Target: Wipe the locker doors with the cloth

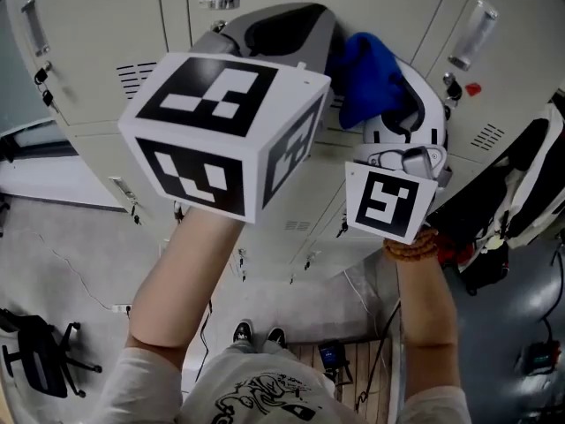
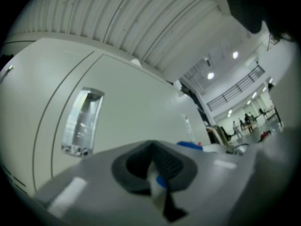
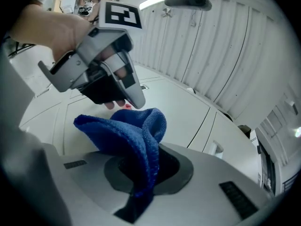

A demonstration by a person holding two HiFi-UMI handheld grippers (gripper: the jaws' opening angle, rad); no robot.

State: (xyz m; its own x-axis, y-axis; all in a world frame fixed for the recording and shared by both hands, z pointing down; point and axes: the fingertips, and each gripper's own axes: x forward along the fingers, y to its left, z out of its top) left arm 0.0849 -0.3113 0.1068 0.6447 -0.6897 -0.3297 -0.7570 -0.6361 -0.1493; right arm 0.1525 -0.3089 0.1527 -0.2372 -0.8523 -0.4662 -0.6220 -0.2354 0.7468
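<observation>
Up ahead, the locker doors [image 1: 88, 51] fill the space beyond both your grippers. Your left gripper [image 2: 155, 175] has its jaws drawn together, with nothing between them that I can make out. Your right gripper [image 3: 141, 173] is clamped on the blue cloth [image 3: 127, 135], which bunches up out of its jaws, just beside the left gripper's tip.

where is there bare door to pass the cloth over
The locker door ahead of the blue cloth is plain out to its right seam, and the next door is bare past its handle. It is crowded just above the cloth, where the left gripper hangs close over it.
</observation>
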